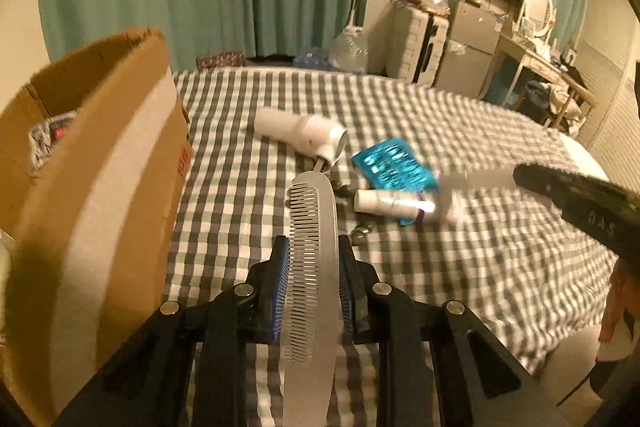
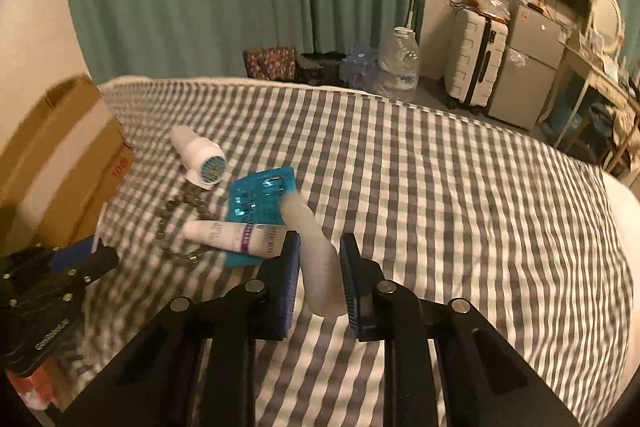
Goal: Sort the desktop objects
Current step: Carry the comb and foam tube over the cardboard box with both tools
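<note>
Checked bedsheet (image 2: 440, 187) under both my grippers. Cardboard box (image 1: 100, 155) stands just left of my left fingers. Left gripper (image 1: 313, 291) is clamped on a flat metal comb (image 1: 310, 267), lifted off the sheet. Right gripper (image 2: 318, 287) grips a whitish bent tube (image 2: 316, 259), possibly silicone; view blurred. Beyond its fingertips: blue packet (image 2: 260, 203), cream tube (image 2: 236, 235)

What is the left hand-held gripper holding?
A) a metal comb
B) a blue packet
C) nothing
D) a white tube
A: the left hand-held gripper is shut on the metal comb, while the white tube and the blue packet lie on the bed.
</note>
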A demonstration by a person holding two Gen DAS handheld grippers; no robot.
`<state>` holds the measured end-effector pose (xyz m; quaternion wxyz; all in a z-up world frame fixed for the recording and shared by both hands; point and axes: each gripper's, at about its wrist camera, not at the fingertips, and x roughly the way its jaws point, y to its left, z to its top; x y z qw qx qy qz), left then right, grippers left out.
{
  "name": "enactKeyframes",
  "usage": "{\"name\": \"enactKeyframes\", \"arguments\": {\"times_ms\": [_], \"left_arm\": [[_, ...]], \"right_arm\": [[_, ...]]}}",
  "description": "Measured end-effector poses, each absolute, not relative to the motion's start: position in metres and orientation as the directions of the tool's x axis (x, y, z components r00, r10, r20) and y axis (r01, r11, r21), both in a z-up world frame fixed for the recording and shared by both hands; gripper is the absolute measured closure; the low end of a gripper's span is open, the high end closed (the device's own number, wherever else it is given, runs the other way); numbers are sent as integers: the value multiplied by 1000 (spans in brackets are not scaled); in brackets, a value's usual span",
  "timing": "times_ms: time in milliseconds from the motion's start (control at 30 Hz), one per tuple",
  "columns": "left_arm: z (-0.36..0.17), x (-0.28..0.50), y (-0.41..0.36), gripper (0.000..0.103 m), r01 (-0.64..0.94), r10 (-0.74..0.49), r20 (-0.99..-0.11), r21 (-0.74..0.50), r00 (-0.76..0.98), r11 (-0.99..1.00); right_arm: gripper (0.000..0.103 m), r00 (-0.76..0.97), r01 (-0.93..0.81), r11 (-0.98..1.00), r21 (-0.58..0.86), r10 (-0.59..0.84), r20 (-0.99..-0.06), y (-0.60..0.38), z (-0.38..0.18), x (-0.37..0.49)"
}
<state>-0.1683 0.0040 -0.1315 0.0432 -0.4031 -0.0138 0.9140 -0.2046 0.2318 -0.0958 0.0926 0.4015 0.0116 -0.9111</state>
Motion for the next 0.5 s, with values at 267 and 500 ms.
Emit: {"name": "enactKeyframes", "arguments": {"times_ms": [267,500], "left_arm": [[-86,-145,5,80,-94,118,-675,-71,-729,-993],[-45,-125,1,80,-103,133,-626,-84,-768,-991]], "right_arm": [[88,-708,157,-985,72,-163,-688,237,-51,-153],[89,-746,179,-981,68,-181,-642,225,-18,-110]]}}
